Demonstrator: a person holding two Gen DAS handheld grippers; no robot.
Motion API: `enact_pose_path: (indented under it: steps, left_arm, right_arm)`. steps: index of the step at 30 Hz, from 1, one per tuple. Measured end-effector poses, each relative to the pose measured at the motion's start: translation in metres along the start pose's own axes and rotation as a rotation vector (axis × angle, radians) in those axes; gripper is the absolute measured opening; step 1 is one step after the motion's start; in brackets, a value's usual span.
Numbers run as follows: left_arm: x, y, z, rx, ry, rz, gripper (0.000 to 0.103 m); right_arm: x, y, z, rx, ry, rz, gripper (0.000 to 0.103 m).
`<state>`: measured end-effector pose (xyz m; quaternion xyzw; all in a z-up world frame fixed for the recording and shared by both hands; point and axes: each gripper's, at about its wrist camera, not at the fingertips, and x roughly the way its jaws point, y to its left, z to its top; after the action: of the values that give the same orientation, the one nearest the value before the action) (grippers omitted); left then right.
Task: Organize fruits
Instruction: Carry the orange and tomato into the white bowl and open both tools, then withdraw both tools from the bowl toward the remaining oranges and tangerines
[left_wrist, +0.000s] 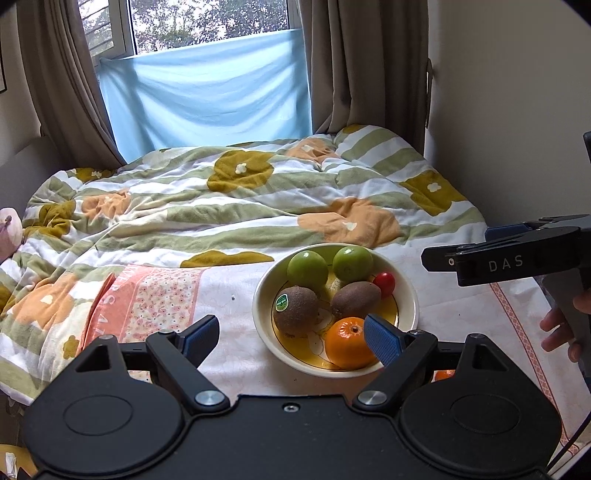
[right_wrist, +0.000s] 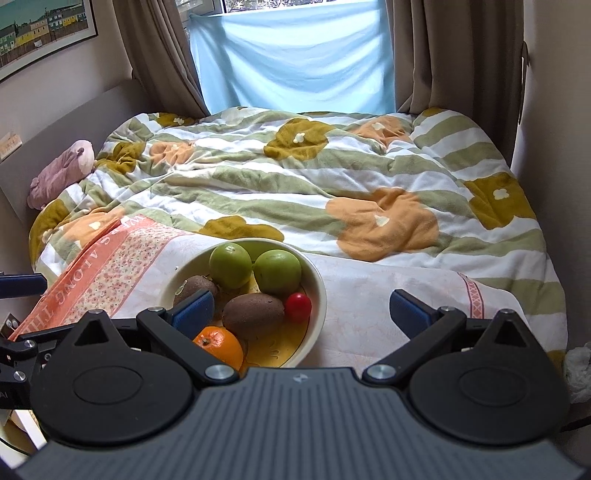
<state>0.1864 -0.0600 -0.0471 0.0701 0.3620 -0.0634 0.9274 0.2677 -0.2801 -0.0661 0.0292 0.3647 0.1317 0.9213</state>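
Six fruits are sitting in the cream bowl (left_wrist: 334, 369) in front of us: two green apples (left_wrist: 307, 267), two kiwis (left_wrist: 295, 309), an orange (left_wrist: 347, 342) and a small red tomato (left_wrist: 384, 283). We're holding the left gripper (left_wrist: 291, 334) above the bowl's near-left rim, fingers spread wide with nothing between them, one blue pad (left_wrist: 382, 338) hanging over the orange. We're keeping the right gripper (right_wrist: 302, 312) just right of the bowl, jaws standing at full spread and empty, its left pad (right_wrist: 194, 308) crossing in front of a kiwi. In the left view it's showing side-on at the right edge, with the person's fingers (left_wrist: 557, 326) wrapped on its handle.

We're seeing open cloth on both sides of the bowl: a pale mat (left_wrist: 461, 317) with a pink floral border (left_wrist: 155, 299), bare to the right out to its patterned edge. Beyond it, a rumpled quilt (right_wrist: 332, 173) with green stripes and orange flowers is covering the bed up to the window. A blue sheet (right_wrist: 295, 59) is hanging across the glass between brown curtains (right_wrist: 454, 51). A pink plush toy (right_wrist: 61, 171) is lying by the left wall, under a framed picture (right_wrist: 40, 29).
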Motion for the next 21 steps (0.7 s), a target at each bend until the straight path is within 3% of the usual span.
enact_pose_path:
  steps: [10,15,21]
  left_arm:
    - [-0.025,0.001,-0.015,0.047,-0.022,-0.068,0.089]
    - [-0.033,0.004,-0.025,0.114,-0.034,-0.149,0.089]
    - [-0.038,0.007,-0.035,0.225,-0.048,-0.251,0.089]
  right_arm:
    - [-0.052,0.0,-0.026,0.071,-0.036,-0.051,0.103]
    - [-0.077,0.007,-0.041,0.116,-0.039,-0.08,0.103]
    - [-0.101,0.028,-0.068,0.132,-0.037,-0.179,0.103]
